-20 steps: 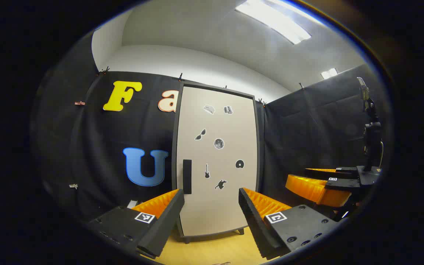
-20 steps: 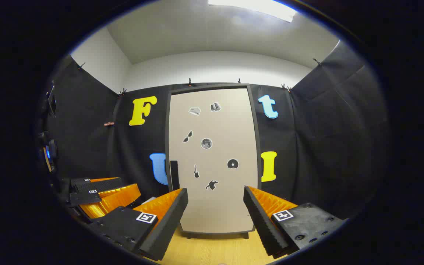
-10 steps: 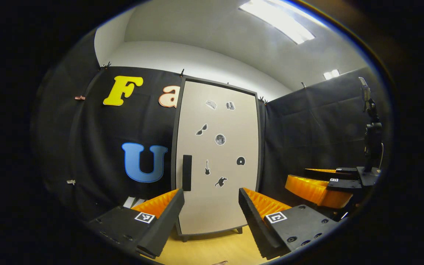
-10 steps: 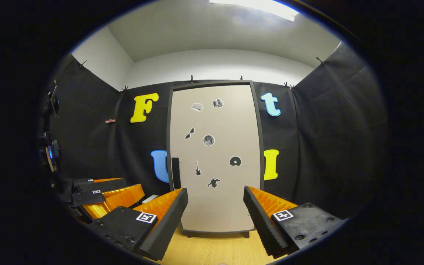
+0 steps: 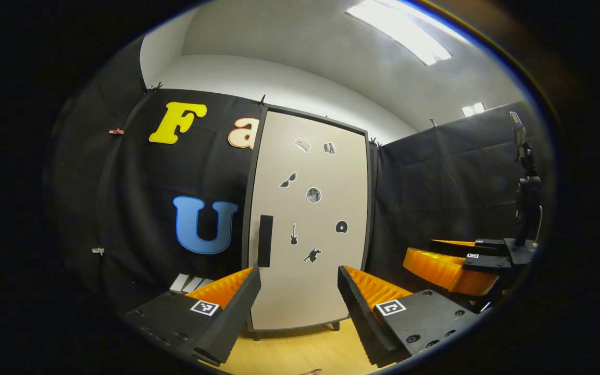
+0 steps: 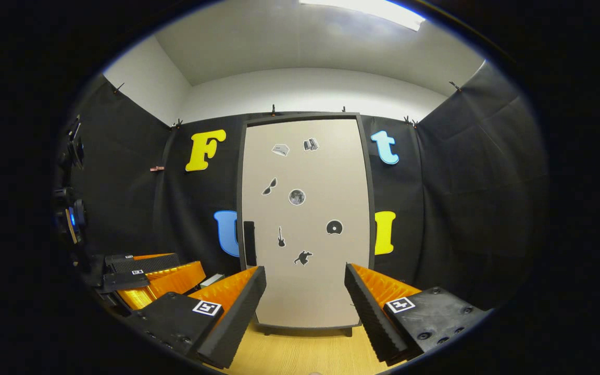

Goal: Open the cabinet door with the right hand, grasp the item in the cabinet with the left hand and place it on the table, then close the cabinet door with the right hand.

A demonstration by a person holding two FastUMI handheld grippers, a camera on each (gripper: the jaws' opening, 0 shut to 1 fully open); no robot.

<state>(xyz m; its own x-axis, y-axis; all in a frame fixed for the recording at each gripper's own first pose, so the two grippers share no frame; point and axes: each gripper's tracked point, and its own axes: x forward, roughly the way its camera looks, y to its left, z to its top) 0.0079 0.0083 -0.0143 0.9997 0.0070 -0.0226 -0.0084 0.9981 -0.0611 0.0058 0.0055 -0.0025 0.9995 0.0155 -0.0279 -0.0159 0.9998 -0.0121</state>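
While the cabinet door point(image 6: 305, 219) stands shut at the back of the wooden table point(image 6: 300, 354), both tools hang short of it, touching nothing. Over on the left, the left gripper point(image 5: 298, 307) has its fingers spread wide and empty, facing the dark vertical handle point(image 5: 265, 240) on the door's left edge. Further right, the right gripper point(image 6: 304, 307) is just as wide apart and empty, squared up to the sticker-dotted panel.
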